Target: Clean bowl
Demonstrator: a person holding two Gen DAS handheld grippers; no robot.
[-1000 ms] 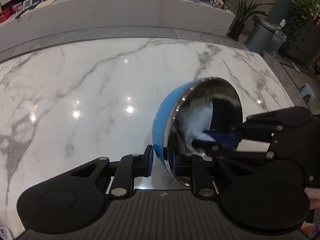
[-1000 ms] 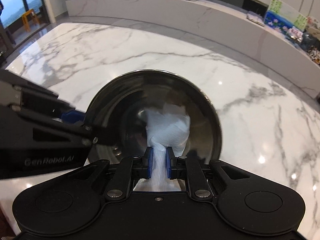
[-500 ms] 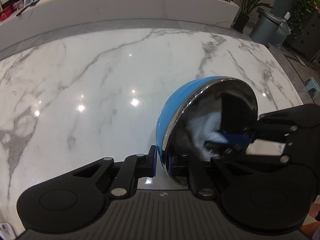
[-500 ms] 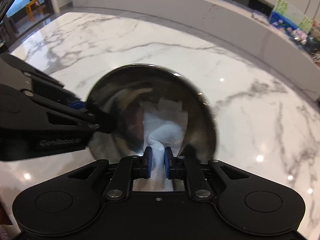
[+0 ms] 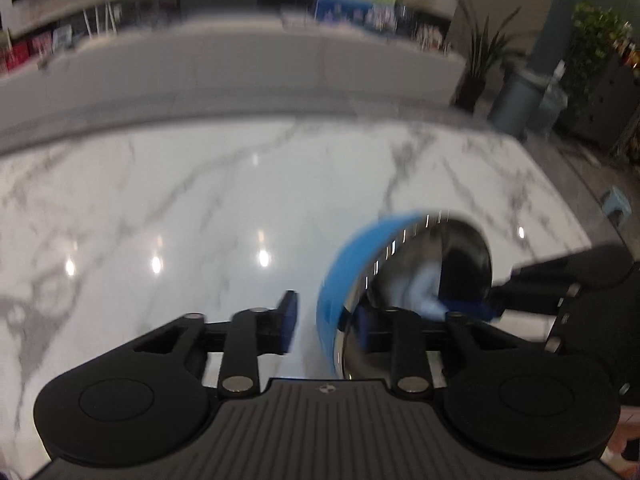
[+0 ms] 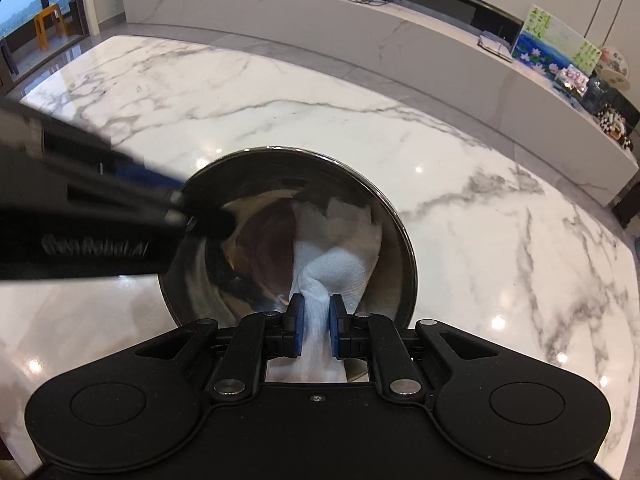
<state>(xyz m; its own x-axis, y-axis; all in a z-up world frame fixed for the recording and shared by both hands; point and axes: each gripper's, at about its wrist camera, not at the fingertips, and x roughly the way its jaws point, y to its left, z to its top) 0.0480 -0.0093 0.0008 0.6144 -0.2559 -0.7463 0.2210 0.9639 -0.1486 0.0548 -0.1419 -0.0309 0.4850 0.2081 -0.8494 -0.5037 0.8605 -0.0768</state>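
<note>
The bowl (image 5: 348, 272) is blue outside and shiny steel inside (image 6: 256, 240). It is tilted on its side above the marble table. My left gripper (image 5: 326, 324) has its jaws apart, one finger on each side of the bowl's rim; the view is blurred. It also shows in the right wrist view (image 6: 132, 204) at the bowl's left rim. My right gripper (image 6: 314, 322) is shut on a white paper towel (image 6: 340, 256) and presses it into the bowl's inside. The right gripper shows in the left wrist view (image 5: 492, 304) reaching into the bowl.
The white marble table (image 6: 480, 200) spreads all around the bowl. A long marble counter (image 6: 360, 28) with small items stands behind it. A grey bin (image 5: 516, 100) and potted plants (image 5: 596, 40) stand past the table's far right corner.
My left gripper's jaws have opened from their tight hold on the bowl's rim. The left view now swings fast and is blurred. The towel has shifted to the right inside the bowl.
</note>
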